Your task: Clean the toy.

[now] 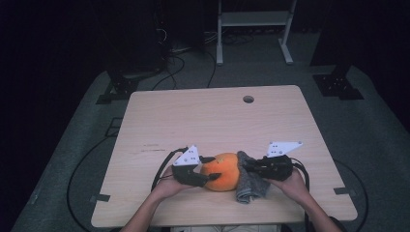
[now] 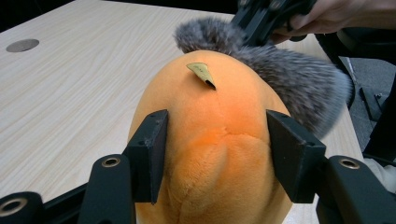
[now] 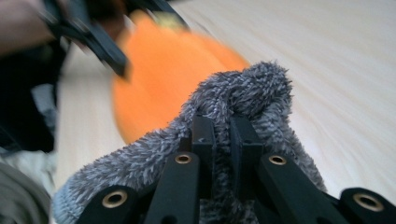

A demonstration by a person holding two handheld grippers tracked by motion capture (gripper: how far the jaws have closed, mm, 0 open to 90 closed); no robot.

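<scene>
Orange plush toy (image 2: 210, 154), fuzzy grey cloth (image 3: 243, 93), matt pale wood table (image 1: 203, 116)

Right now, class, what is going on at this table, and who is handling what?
A person at a light wooden table works with a gripper in each hand. The left gripper straddles a round orange plush toy, one jaw on each side of it, pads against the fabric. The right gripper is shut on a fuzzy grey cloth and holds it against the toy's far side, as if wiping or covering it. Both things sit near the table's front edge.
</scene>
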